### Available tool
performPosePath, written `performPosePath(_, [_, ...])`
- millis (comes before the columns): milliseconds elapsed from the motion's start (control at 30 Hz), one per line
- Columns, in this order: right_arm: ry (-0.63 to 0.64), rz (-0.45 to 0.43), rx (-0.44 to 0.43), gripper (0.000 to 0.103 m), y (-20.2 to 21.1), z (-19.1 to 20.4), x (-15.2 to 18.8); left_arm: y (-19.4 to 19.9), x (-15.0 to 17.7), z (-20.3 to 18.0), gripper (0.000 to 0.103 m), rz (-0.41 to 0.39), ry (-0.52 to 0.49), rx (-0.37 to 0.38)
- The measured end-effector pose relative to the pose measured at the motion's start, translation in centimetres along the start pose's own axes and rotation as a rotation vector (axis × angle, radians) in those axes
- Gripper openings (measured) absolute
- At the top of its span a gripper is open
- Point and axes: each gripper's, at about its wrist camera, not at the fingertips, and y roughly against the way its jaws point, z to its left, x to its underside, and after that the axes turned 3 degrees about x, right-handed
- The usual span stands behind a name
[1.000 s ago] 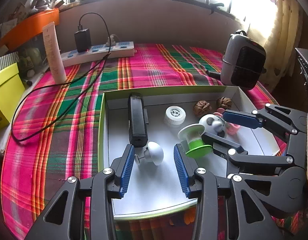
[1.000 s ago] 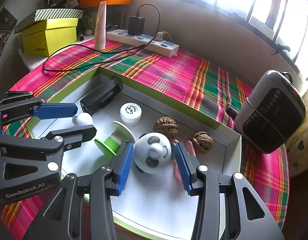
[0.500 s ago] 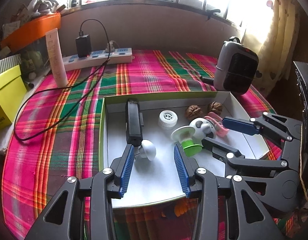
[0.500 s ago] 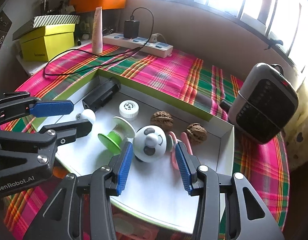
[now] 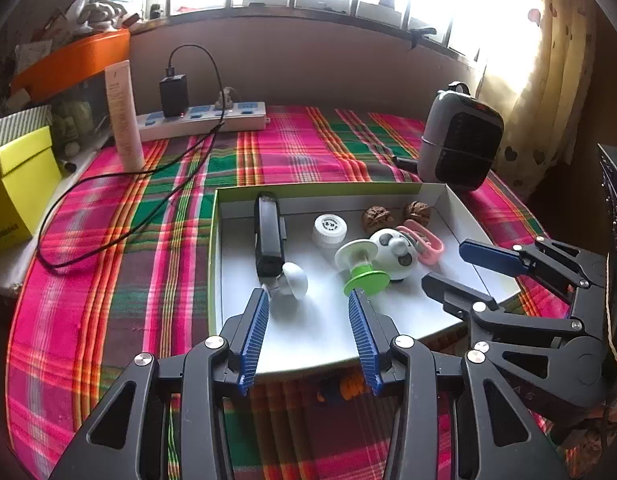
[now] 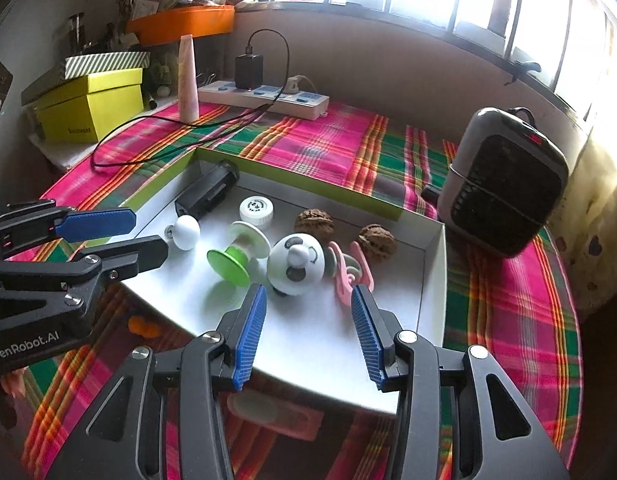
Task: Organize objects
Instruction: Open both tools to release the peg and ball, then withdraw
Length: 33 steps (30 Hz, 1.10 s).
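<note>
A shallow white box with green walls [image 5: 236,193] [image 6: 300,190] lies on the plaid cloth. In it are a black device [image 5: 268,236] [image 6: 207,194], a white knob [image 5: 294,279] [image 6: 187,232], a white cap [image 5: 329,229] [image 6: 256,210], a green-and-white spool [image 5: 362,270] [image 6: 238,254], a panda ball [image 5: 393,253] [image 6: 296,264], a pink clip [image 5: 424,240] [image 6: 350,270] and two walnuts [image 5: 378,218] [image 6: 314,226]. My left gripper [image 5: 308,304] [image 6: 124,236] is open and empty over the box's near edge, behind the knob. My right gripper [image 6: 308,300] [image 5: 448,264] is open and empty, behind the panda ball.
A grey heater [image 5: 460,148] [image 6: 504,184] stands right of the box. A power strip [image 5: 204,120] with a charger and trailing cable lies at the back. A cream tube [image 5: 124,120] and a yellow box [image 5: 16,188] stand at the left.
Both grippers have drawn back toward me and up from the box. Both stay open and empty. The objects in the box have not moved.
</note>
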Motion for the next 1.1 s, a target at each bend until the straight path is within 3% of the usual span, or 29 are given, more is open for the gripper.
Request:
performPosePath(700, [-0.116,-0.028,-0.005,0.046,3.3,-1.0,3.2,2.7,2.5,-0.4,0.041,-0.02,-0.012,0.008])
performPosePath(1100, [-0.15,-0.014,-0.039,0.046,4.2,-0.9,5.1,1.7,4.3,-0.6,0.042,0.044,-0.014,0.067])
